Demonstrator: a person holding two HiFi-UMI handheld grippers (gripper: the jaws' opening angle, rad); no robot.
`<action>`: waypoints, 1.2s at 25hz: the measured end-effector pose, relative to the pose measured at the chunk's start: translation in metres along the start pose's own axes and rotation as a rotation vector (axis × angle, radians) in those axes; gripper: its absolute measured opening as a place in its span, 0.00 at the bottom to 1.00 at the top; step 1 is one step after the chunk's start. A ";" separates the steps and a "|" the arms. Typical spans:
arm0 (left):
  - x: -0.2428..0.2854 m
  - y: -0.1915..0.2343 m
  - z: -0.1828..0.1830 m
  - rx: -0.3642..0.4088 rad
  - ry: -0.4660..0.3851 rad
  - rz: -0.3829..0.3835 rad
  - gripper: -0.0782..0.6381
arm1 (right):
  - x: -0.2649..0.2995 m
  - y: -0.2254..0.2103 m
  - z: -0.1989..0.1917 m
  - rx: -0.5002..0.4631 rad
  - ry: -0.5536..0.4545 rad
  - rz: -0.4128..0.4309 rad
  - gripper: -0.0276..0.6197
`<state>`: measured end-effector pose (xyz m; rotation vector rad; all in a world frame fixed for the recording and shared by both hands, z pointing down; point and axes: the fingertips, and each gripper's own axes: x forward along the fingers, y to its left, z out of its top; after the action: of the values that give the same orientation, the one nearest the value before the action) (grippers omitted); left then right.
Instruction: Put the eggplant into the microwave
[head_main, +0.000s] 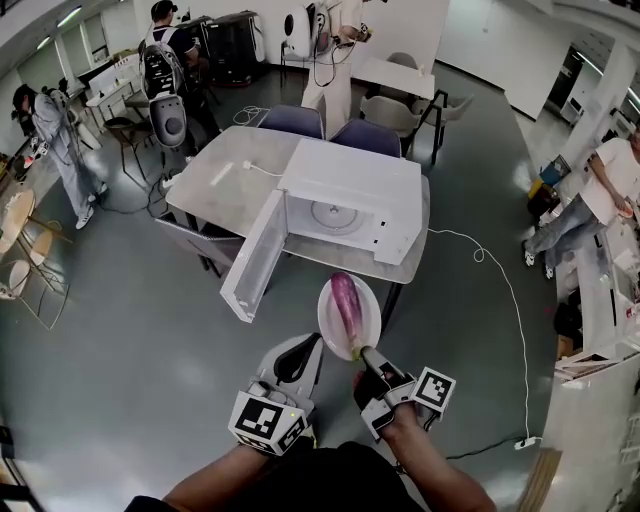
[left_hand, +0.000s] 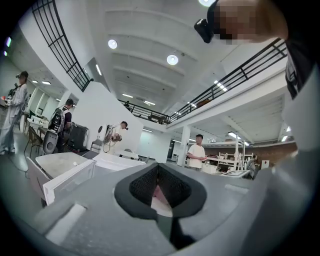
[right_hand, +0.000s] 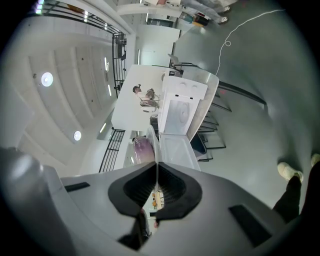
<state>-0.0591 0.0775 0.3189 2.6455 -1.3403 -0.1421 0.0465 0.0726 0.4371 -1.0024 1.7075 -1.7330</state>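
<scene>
A purple eggplant (head_main: 347, 305) lies on a white plate (head_main: 327, 322) held in the air just in front of the table. My right gripper (head_main: 366, 357) is shut on the plate's near rim; in the right gripper view the thin rim (right_hand: 153, 140) runs between the pads, with the eggplant (right_hand: 142, 148) beside it. The white microwave (head_main: 352, 196) stands on the table with its door (head_main: 254, 262) swung open to the left and its chamber and turntable showing. My left gripper (head_main: 303, 348) hovers left of the plate, jaws together with nothing in them (left_hand: 158, 171).
The grey table (head_main: 220, 182) bears the microwave and a white cable. Two purple chairs (head_main: 330, 128) stand behind it. Several people stand around the room's edges. A power cord (head_main: 500, 290) trails over the floor at right.
</scene>
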 end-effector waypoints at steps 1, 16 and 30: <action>0.005 0.007 0.002 0.000 0.001 -0.010 0.12 | 0.008 0.000 0.003 0.003 -0.012 -0.002 0.06; 0.087 0.076 0.003 -0.029 0.010 -0.029 0.12 | 0.097 -0.024 0.055 0.029 -0.047 -0.054 0.06; 0.207 0.123 0.001 -0.006 0.009 0.051 0.12 | 0.175 -0.073 0.141 0.043 0.034 -0.124 0.06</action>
<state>-0.0339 -0.1611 0.3401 2.6014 -1.4002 -0.1268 0.0627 -0.1451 0.5272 -1.0859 1.6524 -1.8673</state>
